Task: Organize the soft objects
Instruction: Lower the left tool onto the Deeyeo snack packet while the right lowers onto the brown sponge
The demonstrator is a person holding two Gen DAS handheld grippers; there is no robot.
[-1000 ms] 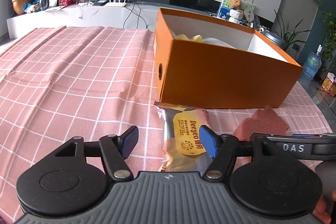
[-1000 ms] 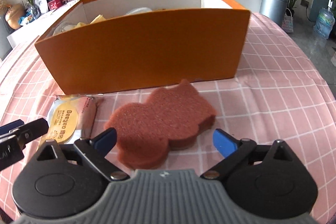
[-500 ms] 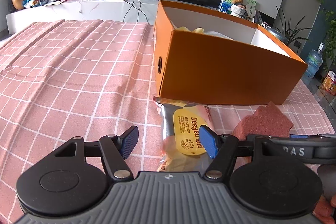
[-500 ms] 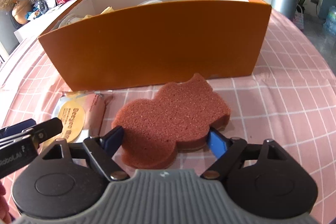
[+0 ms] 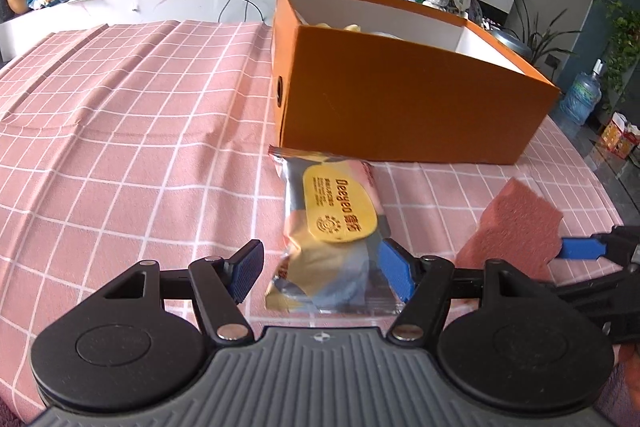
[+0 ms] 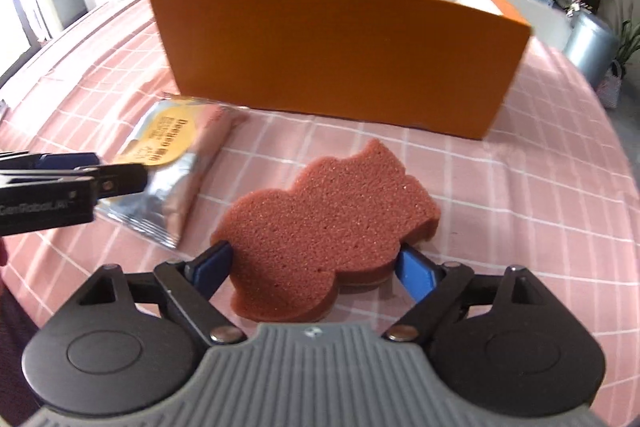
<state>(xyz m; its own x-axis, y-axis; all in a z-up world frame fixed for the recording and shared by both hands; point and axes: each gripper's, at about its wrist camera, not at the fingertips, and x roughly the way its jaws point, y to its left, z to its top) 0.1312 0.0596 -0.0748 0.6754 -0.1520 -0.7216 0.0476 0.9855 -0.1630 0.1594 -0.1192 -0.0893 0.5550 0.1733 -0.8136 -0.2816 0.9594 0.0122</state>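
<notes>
On pink checked tablecloth [image 5: 120, 115], living-room backdrop

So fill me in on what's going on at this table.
A person is tidying soft things toward the orange box. The right tool straddles the reddish sponge, pads at its sides, jaws opening. The left tool is open around the foil snack packet, not gripping. Both items lie on the pink checked cloth.

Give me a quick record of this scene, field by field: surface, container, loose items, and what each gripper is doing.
surface: pink checked tablecloth
container: orange box, open top
loose items: snack packet and brown sponge, both in front of the box
left gripper: open around the packet's near end
right gripper: jaws opening, pads at the sponge's sides
</notes>
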